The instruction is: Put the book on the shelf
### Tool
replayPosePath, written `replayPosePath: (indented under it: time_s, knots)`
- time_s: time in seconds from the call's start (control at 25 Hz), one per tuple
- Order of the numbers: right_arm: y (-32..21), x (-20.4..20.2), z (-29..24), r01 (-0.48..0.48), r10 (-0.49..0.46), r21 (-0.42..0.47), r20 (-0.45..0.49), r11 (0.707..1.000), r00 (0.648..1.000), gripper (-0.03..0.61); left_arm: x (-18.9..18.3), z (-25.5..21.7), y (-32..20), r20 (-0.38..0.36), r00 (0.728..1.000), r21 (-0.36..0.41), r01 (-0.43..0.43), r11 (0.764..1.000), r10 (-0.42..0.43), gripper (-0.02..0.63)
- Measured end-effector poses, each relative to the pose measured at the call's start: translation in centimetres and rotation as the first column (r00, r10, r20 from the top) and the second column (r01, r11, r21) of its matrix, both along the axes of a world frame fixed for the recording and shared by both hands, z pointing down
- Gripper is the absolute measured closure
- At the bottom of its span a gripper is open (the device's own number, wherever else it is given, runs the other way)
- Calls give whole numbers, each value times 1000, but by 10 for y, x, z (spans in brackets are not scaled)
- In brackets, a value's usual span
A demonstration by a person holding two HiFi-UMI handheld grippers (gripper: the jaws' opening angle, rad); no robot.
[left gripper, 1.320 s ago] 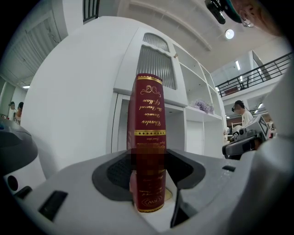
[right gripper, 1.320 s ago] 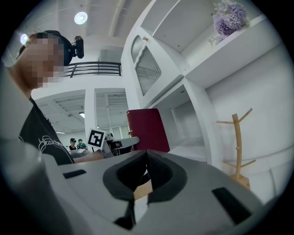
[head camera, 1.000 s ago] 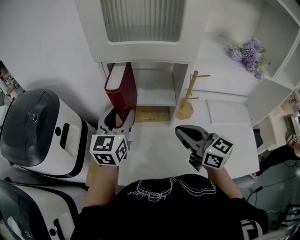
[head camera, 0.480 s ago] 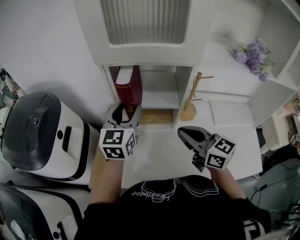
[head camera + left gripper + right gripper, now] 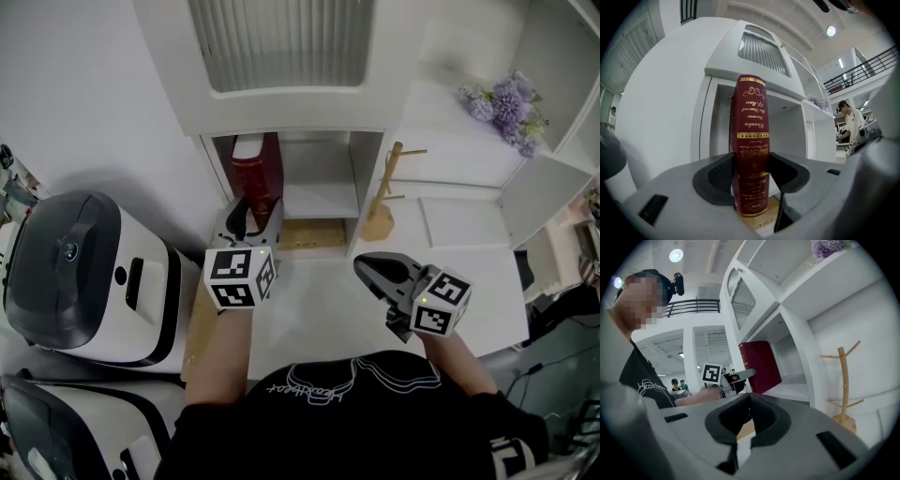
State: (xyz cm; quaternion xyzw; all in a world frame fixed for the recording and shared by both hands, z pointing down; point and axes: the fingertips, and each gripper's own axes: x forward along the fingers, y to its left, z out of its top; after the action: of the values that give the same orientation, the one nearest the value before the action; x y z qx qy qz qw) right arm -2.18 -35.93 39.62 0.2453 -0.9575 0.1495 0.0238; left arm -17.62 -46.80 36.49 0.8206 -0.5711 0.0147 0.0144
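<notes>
Left tongs: the left tongs point(image 5: 251, 217) are clamped low on the spine of the red book point(image 5: 256, 176), one pad on each cover.
Right tongs: the right tongs point(image 5: 373, 271) are pressed together on nothing, held over the white worktop point(image 5: 319, 309), well apart from the book.
Book's place: upright, gilt spine toward the person, in the left part of the shelf compartment point(image 5: 319, 183), close by its left wall (whether its foot rests on the compartment floor I cannot tell).
Risk, tipping: the book is tall and narrow with nothing beside it on the right. Let go before its foot sits flat, it would likely fall sideways into the bare space.
Risk, catching: with the hold so low, the book's top could knock the compartment's upper edge if pushed in tilted.
Risk, overhang: released too soon, the book may sit out over the front lip.
Compartment contents: only the book; the rest is bare.
Cabinet above: its ribbed door point(image 5: 286, 42) hides whatever is inside.
Open shelf at right: purple flowers point(image 5: 502, 101).
Beside the compartment: a wooden peg stand point(image 5: 380, 202) on the worktop, near the right wall.
</notes>
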Motion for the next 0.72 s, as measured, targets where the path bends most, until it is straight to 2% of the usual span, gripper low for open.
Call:
replayPosePath:
  time_s: [0.72]
  knots:
    - [2,12,9,-30,31,-32,18,999,999,572,3,2,-35,-6,1000,-6,22,1000,-22,391]
